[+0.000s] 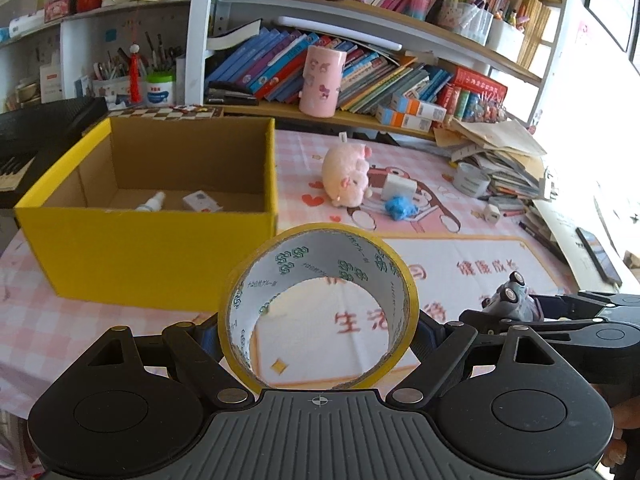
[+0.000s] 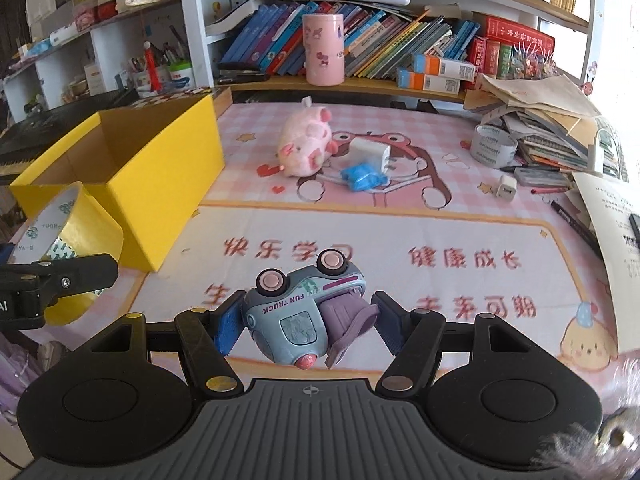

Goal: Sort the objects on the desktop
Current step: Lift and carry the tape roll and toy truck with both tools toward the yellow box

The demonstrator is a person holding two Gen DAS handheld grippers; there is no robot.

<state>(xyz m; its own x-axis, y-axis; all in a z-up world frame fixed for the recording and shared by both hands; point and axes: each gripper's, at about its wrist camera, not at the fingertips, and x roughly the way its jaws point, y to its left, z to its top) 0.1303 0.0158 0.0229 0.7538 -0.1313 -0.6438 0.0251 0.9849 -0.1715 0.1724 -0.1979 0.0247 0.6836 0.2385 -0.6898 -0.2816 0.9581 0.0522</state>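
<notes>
My left gripper is shut on a yellow tape roll, held upright above the mat just right of the yellow cardboard box. The roll also shows in the right wrist view. The box holds a small white bottle and a small white carton. My right gripper is shut on a grey-blue toy truck, held upside down above the mat. A pink plush pig, a white charger and a blue crumpled thing lie on the mat.
A grey tape roll, a small white plug, pens and a stack of papers lie at the right. A pink cup and books stand on the shelf behind. A black keyboard lies left of the box.
</notes>
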